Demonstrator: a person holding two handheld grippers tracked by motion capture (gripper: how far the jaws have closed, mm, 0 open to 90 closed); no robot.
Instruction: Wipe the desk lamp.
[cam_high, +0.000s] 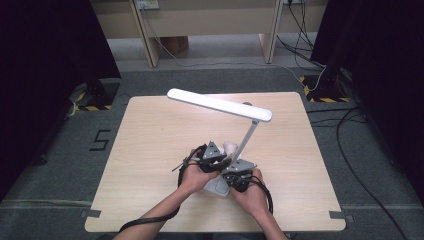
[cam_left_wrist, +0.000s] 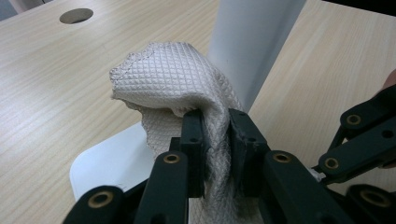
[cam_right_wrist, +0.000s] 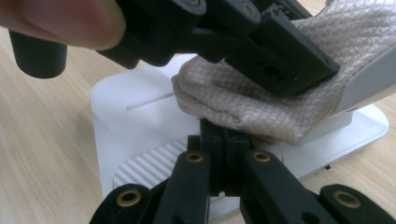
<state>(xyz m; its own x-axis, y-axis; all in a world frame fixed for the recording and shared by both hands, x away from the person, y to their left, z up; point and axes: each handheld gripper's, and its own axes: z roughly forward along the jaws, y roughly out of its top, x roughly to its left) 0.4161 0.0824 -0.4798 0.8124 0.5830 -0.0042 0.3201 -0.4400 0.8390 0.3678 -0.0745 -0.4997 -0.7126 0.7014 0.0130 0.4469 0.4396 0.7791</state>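
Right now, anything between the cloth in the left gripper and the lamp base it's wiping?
Nothing visible. The left gripper is shut on the cloth, which hangs right over the lamp base beside the lamp arm. The right gripper, shut, rests on the base under the cloth.

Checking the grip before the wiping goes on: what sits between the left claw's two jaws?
A fold of the quilted cloth sits pinched between the left claw's jaws, in front of the lamp's white stem; the left gripper view shows it.
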